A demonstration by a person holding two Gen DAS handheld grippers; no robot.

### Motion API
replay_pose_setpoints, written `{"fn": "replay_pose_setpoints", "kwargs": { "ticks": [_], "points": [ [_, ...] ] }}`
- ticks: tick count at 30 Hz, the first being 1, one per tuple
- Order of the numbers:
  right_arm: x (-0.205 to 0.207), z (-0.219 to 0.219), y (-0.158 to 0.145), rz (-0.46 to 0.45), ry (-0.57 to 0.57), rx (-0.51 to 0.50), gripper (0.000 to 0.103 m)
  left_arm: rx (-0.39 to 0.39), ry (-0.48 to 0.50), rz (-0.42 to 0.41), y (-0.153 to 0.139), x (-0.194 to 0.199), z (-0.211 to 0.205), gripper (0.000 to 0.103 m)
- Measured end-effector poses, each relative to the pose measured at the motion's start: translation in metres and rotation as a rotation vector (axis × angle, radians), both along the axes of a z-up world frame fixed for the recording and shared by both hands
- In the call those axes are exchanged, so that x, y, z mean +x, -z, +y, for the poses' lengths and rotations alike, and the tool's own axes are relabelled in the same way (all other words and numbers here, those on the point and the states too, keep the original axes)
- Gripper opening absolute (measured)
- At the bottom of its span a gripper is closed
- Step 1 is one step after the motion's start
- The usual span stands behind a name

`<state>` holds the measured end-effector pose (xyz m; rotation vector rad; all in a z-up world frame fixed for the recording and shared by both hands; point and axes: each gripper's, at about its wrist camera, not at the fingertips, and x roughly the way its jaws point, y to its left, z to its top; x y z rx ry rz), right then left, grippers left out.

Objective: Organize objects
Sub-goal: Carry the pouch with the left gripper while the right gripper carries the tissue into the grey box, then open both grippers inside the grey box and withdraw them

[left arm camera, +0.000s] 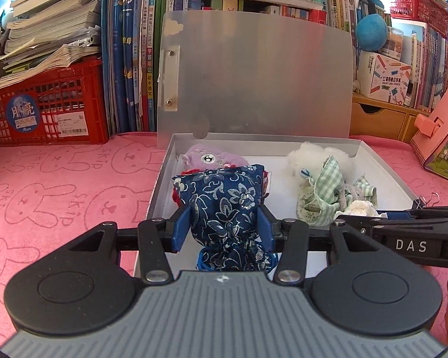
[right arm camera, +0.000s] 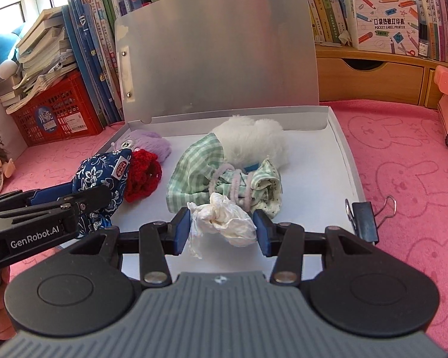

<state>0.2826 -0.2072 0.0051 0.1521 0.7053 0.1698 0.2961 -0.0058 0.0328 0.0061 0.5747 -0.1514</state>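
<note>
Two grippers hold items over the open white box (right arm camera: 348, 161). Left gripper (left arm camera: 224, 228) clamps a blue floral pouch (left arm camera: 224, 197). Right gripper (right arm camera: 222, 228) clamps a crumpled white wad (right arm camera: 224, 220).

I see a red crate (left arm camera: 44, 104) at the back left with a pile of books (left arm camera: 50, 26) on top. Tall books (left arm camera: 134, 59) stand beside it. A white printer box (right arm camera: 383, 21) sits on a wooden drawer unit (right arm camera: 370, 74). Pink bunny cloth (left arm camera: 59, 185) covers the surface.
</note>
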Motion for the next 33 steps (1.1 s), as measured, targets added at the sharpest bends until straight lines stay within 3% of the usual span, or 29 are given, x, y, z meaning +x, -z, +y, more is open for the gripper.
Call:
{"fn": "replay_pose_setpoints", "kwargs": {
  "ticks": [16,18,19,26,28,33],
  "points": [
    [0.019,0.0,0.009,-0.009,0.02,0.003,0.051,0.042,-0.023,-0.021,0.013,0.023,0.002,0.055],
    [0.019,0.001,0.008,-0.009,0.017,0.001,0.055,0.042,-0.024,-0.022,0.012,0.023,0.002,0.056],
    [0.018,0.001,0.007,-0.01,0.018,0.0,0.065,0.039,-0.025,-0.02,0.011,0.022,0.002,0.057],
    [0.002,0.004,-0.008,-0.053,0.0,-0.041,0.073,0.051,-0.04,-0.043,-0.001,0.005,0.003,0.082],
    [-0.005,0.006,-0.013,-0.074,-0.001,-0.063,0.082,0.057,-0.036,-0.038,-0.005,-0.003,0.002,0.084],
    [-0.027,0.0,-0.027,-0.099,-0.001,-0.055,0.085,0.068,-0.03,-0.05,-0.019,-0.029,0.0,0.087]
  ]
}}
